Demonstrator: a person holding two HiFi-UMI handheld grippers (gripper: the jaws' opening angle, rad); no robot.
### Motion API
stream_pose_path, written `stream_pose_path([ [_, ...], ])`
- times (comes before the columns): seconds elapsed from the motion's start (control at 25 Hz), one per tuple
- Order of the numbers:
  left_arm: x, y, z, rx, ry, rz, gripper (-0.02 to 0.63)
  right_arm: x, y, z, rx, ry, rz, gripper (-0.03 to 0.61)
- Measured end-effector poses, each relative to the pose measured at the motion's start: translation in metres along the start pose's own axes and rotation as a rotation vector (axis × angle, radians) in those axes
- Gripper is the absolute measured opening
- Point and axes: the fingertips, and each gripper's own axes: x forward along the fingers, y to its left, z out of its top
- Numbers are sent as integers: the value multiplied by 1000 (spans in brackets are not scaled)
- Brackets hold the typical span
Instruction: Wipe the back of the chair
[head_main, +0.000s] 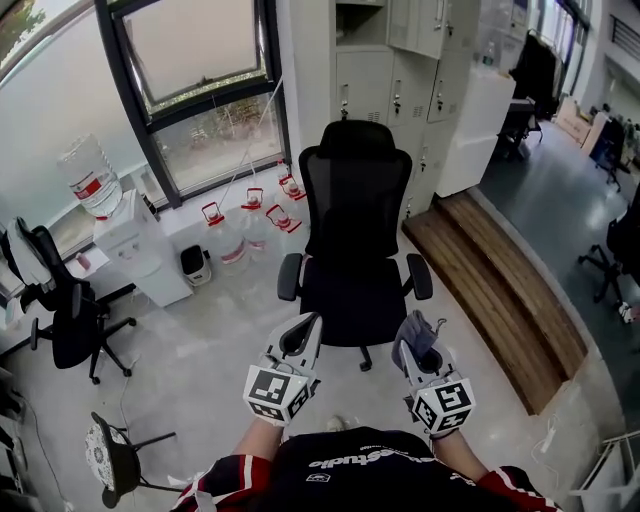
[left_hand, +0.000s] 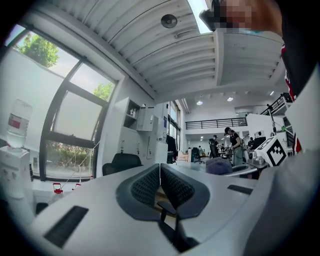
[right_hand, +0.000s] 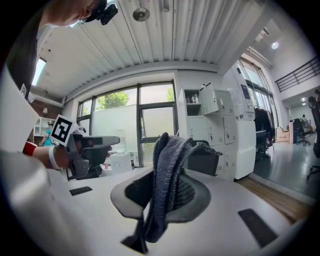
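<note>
Before the chair (head_main: 355, 215), right gripper (head_main: 418, 342) clamps cloth (right_hand: 167, 172).

Both tongs point forward, side by side and apart. Left tongs (head_main: 301, 333): jaws closed together, nothing between them. Right tongs (head_main: 413, 340): jaws clamped on a grey cloth (right_hand: 167, 180).
</note>
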Motion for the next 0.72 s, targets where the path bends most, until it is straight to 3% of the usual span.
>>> stream_pose_path([
  [0.36, 60, 38, -11, -42, 17, -27, 26, 53, -40, 1, 10, 36, -47, 71],
  [0.56, 100, 50, -19, -7, 52, -20, 26, 91, -68, 3, 11, 42, -27, 71],
  [0.72, 144, 65, -22, -33, 63, -9, 26, 131, -102, 7, 29, 28, -4, 71],
])
